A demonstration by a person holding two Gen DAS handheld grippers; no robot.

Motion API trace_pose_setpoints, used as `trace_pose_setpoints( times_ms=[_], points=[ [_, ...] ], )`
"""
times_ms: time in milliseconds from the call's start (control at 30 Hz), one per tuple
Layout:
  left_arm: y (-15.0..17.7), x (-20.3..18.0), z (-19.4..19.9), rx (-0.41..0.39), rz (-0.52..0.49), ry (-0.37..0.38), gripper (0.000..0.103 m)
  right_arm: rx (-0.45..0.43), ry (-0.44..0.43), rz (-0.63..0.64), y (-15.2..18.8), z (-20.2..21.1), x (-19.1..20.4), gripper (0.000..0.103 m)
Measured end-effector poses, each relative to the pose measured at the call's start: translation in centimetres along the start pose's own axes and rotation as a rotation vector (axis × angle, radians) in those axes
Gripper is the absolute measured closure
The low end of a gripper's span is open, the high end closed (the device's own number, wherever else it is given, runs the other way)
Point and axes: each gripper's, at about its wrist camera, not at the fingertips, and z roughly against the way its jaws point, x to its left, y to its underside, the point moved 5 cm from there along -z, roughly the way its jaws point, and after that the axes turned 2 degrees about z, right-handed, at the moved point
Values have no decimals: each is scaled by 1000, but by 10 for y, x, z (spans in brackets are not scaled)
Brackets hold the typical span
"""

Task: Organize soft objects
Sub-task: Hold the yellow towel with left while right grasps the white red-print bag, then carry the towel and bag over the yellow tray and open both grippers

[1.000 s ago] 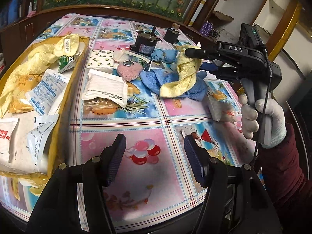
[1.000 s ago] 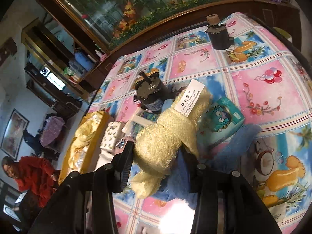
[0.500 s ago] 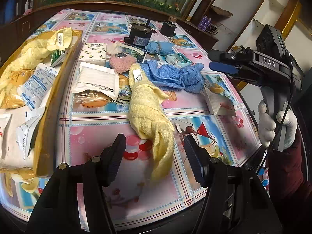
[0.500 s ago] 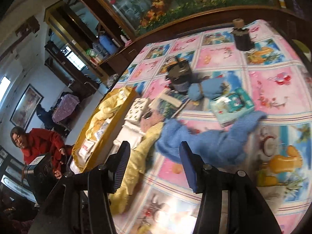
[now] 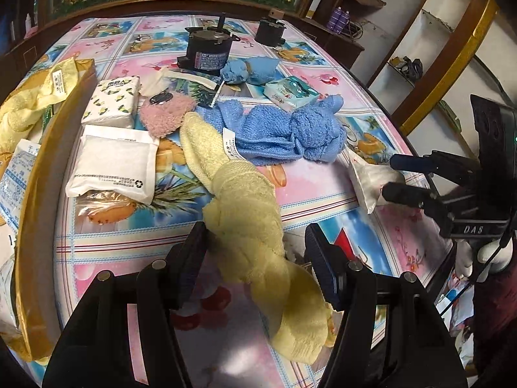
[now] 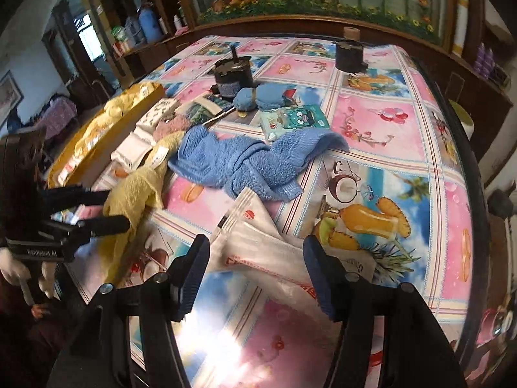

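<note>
A long yellow towel (image 5: 245,226) lies on the patterned table, its near part between the open jaws of my left gripper (image 5: 255,258). It also shows in the right wrist view (image 6: 139,187). A blue towel (image 5: 284,132) lies crumpled behind it (image 6: 239,161). A small rolled blue cloth (image 5: 248,69) and a pink fuzzy piece (image 5: 166,116) lie further back. My right gripper (image 6: 255,268) is open over a white plastic packet (image 6: 261,242), and shows at the right of the left wrist view (image 5: 392,176).
A yellow tray (image 5: 35,177) at the left holds another yellow towel (image 5: 22,106) and sachets. White packets (image 5: 113,165), a tissue pack (image 5: 111,102), a green tissue pack (image 5: 290,92) and two black motors (image 5: 208,51) (image 5: 269,32) stand on the table (image 5: 329,190).
A second ago my right gripper held the yellow towel; it let go and the towel now lies on the table. My left gripper moved forward around it; the right moved over the white packet.
</note>
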Motion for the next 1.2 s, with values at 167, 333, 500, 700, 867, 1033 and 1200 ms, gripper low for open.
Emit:
trace_pose_setpoints(
  times_ms=[167, 333, 500, 700, 867, 1033, 1200],
  points=[
    [-11, 0, -18, 24, 51, 17, 41, 85, 66, 193, 4, -15, 5, 33],
    [-21, -1, -24, 15, 34, -33, 41, 135, 104, 259, 5, -38, 0, 33],
    [-21, -7, -30, -8, -42, -110, 41, 114, 24, 148, 2, -44, -10, 34],
    [-19, -8, -31, -44, -71, -115, 62, 82, 8, 75, 15, -30, -5, 56],
    [-17, 0, -8, -93, -5, -57, 63, 47, -53, -23, 22, -15, -1, 61],
    [-10, 11, 34, -153, 45, -8, 62, 10, -126, -68, 18, 3, 15, 61],
    [-2, 40, 83, -215, 96, -13, 62, -29, -207, -40, -1, 17, 53, 61]
  ],
)
